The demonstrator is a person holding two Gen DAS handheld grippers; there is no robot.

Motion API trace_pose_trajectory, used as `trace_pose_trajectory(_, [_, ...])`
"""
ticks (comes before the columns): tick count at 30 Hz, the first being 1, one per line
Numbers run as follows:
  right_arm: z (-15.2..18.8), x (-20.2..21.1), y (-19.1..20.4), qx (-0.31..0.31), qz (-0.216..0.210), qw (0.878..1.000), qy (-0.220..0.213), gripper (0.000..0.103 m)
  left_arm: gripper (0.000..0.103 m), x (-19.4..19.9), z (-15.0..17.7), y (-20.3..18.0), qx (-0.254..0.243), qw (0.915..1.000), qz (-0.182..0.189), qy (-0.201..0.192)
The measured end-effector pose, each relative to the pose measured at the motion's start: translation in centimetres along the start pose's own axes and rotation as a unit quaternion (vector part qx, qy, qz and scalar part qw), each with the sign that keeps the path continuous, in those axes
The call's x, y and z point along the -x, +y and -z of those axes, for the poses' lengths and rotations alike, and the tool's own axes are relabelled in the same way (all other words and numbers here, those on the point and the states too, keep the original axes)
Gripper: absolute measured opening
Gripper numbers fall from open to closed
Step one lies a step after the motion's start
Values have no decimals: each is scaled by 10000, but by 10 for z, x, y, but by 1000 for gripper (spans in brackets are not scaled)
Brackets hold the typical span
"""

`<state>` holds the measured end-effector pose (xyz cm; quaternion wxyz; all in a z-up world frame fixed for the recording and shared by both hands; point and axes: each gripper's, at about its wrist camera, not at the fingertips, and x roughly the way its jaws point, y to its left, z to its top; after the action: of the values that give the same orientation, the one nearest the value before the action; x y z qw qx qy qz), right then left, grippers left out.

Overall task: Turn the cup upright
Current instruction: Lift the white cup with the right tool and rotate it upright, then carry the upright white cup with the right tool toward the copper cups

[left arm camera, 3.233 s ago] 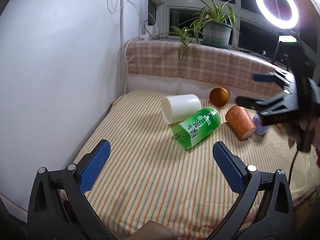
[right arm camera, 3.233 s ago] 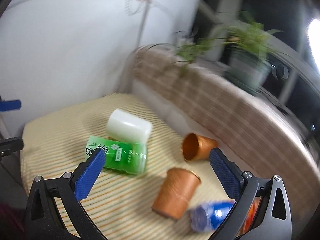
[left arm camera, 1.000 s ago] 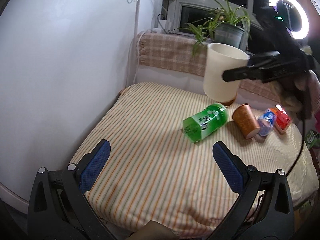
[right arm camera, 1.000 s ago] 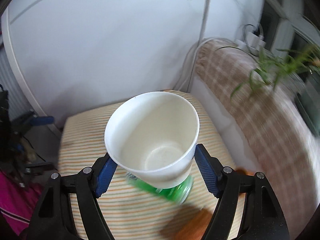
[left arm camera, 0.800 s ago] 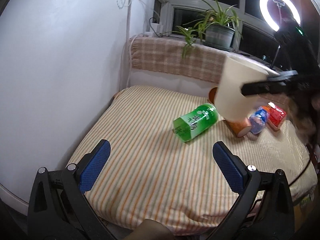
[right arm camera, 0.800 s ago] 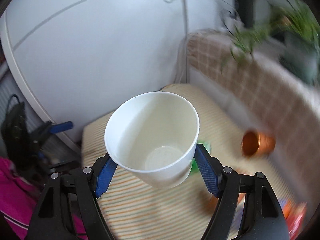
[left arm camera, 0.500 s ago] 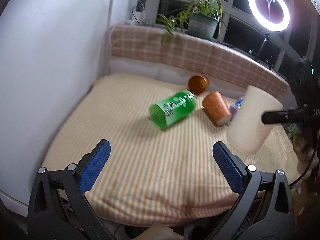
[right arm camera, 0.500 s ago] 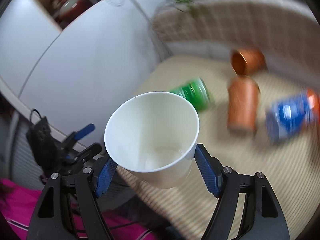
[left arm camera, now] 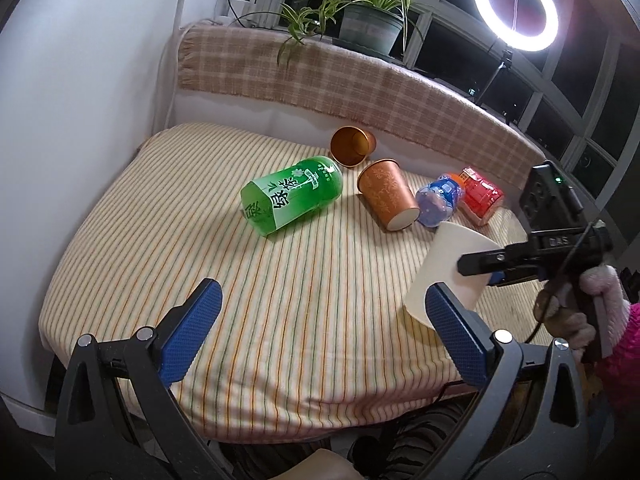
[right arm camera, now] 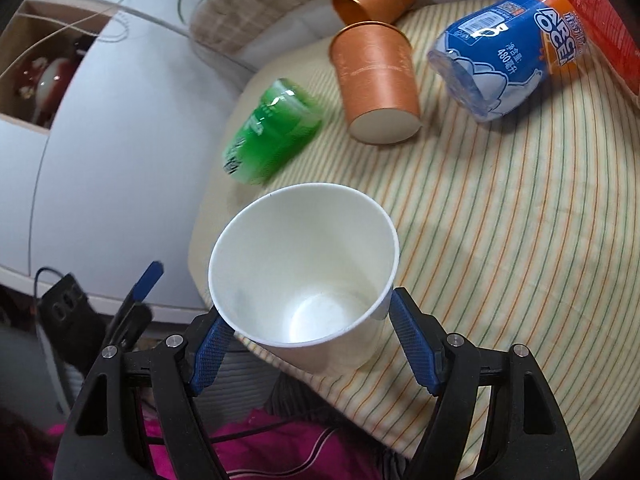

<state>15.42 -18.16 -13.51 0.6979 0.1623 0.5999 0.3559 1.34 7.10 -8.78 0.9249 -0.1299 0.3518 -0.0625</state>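
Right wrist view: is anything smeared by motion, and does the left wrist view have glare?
Right wrist view: the green bottle is motion-smeared, while the white cup in the right gripper is sharp. Left wrist view: sharp overall, the ring light blows out to white, and fisheye bending curves the window frames.

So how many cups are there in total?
3. A white paper cup held mouth-up in the right gripper; a patterned orange paper cup lying beside the green bottle; a plain copper-coloured cup lying behind them. Others may be hidden.
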Motion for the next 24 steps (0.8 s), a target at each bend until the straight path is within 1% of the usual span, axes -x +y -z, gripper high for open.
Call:
trace_pose_trajectory(2, [-4, -3, -1, 21, 18, 10000, -53, 76, 103, 1, -1, 0, -18, 10000, -17, -9])
trace_pose_trajectory(7, [-9, -9, 4, 326, 452, 9980, -293, 75, 103, -1, -2, 1, -27, 10000, -22, 13])
trace_pose_trajectory(10, [-9, -15, 11, 596, 792, 9938, -495, 75, 101, -4, -3, -1, -43, 10000, -7, 42])
trace_pose_trajectory(12, [-8, -17, 13, 683, 891, 9920, -581, 75, 101, -6, -4, -3, -65, 10000, 8, 60])
trace_pose_trajectory(14, [-8, -19, 13, 682, 970, 9907, -665, 74, 101, -9, -5, -5, -72, 9999, 17, 70])
trace_pose_trajectory(18, [-5, -16, 9, 566, 1412, 9847, -849, 73, 101, -15, -7, -9, -52, 9999, 106, 110])
trace_pose_trajectory(20, [-4, -13, 4, 463, 1303, 9861, -921, 74, 101, -18, -8, -13, -61, 9998, 150, 140])
trace_pose_trajectory(24, [2, -5, 5, 622, 1252, 9852, -989, 74, 101, -25, -12, -22, -55, 9993, 284, 218])
